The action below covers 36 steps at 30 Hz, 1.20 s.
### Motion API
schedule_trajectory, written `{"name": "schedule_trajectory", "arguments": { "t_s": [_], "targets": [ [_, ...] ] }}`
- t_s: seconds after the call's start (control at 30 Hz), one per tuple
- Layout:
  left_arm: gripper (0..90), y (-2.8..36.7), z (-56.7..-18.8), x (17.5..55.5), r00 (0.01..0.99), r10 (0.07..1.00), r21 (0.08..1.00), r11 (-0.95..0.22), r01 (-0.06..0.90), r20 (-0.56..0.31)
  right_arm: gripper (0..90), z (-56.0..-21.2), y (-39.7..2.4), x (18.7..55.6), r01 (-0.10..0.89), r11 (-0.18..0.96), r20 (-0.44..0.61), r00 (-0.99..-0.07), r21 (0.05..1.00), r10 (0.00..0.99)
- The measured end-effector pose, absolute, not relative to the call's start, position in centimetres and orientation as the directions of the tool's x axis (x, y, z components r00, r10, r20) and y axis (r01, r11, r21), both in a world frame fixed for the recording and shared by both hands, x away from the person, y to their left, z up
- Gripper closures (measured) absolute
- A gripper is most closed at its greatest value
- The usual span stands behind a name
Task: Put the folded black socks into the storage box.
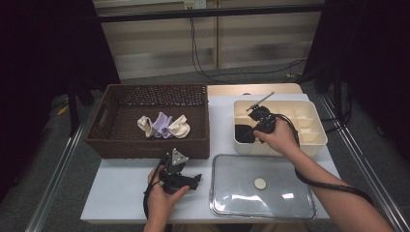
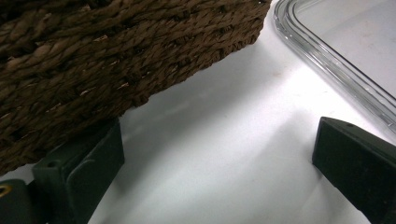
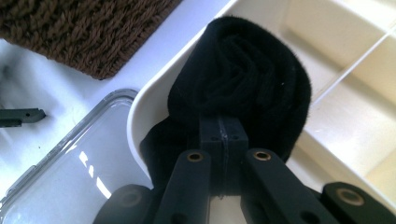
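1. Right gripper (image 1: 257, 126) reaches into the cream divided box (image 1: 316, 137) at the right of the table (image 1: 121, 193). Seen along its own jaws, they are pressed together on a fold of a black rolled sock (image 3: 243, 88).
2. The sock (image 1: 244, 134) sits in the box's near-left corner compartment, bulging up against the rim; part of it hangs over the box wall (image 3: 149, 100) toward the lid.
3. Left gripper (image 1: 193, 181) rests low over the table in front of the wicker basket (image 1: 145, 145). Jaws spread wide, nothing between them, just bare tabletop (image 2: 210, 154). One jaw sits just beside the basket wall (image 2: 93, 60).
4. Clear lid (image 1: 263, 186) lies flat on the near right of the table, in front of the box; a small pale round knob (image 1: 260, 183) is at its middle. Its edge (image 2: 336, 60) shows near the left gripper's other jaw.
5. In the basket: three rolled socks in a row, cream (image 1: 144, 124), lilac (image 1: 163, 124), cream (image 1: 180, 127).
6. The other box compartments look bare.
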<state>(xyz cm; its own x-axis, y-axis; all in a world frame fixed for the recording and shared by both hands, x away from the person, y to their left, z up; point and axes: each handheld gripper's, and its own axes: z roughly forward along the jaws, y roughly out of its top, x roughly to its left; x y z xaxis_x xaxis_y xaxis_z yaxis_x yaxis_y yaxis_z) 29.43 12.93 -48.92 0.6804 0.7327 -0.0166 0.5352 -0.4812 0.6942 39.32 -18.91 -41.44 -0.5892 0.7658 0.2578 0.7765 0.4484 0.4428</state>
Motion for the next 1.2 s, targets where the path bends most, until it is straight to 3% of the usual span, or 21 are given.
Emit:
{"name": "schedule_trajectory", "arguments": {
  "t_s": [0.73, 1.07, 1.2],
  "targets": [
    [1.8, 13.0, -48.9, 29.4, 0.682, 0.731, 0.692, -0.486, 0.534, -0.012, 90.0, -43.7, -17.8, 40.1, 0.77, 0.522, 0.256, -0.623, 0.367, 0.739],
    [1.8, 13.0, -48.9, 29.4, 0.683, 0.731, 0.692, -0.486, 0.534, -0.013, 89.8, -43.4, -18.2, 39.6, 0.766, 0.505, 0.264, -0.623, 0.398, 0.737],
    [1.8, 12.9, -48.9, 29.4, 0.681, 0.732, 0.693, -0.483, 0.535, -0.015, 85.6, -42.6, -18.3, 39.3, 0.755, 0.514, 0.251, -0.634, 0.408, 0.731]
  ]
}}
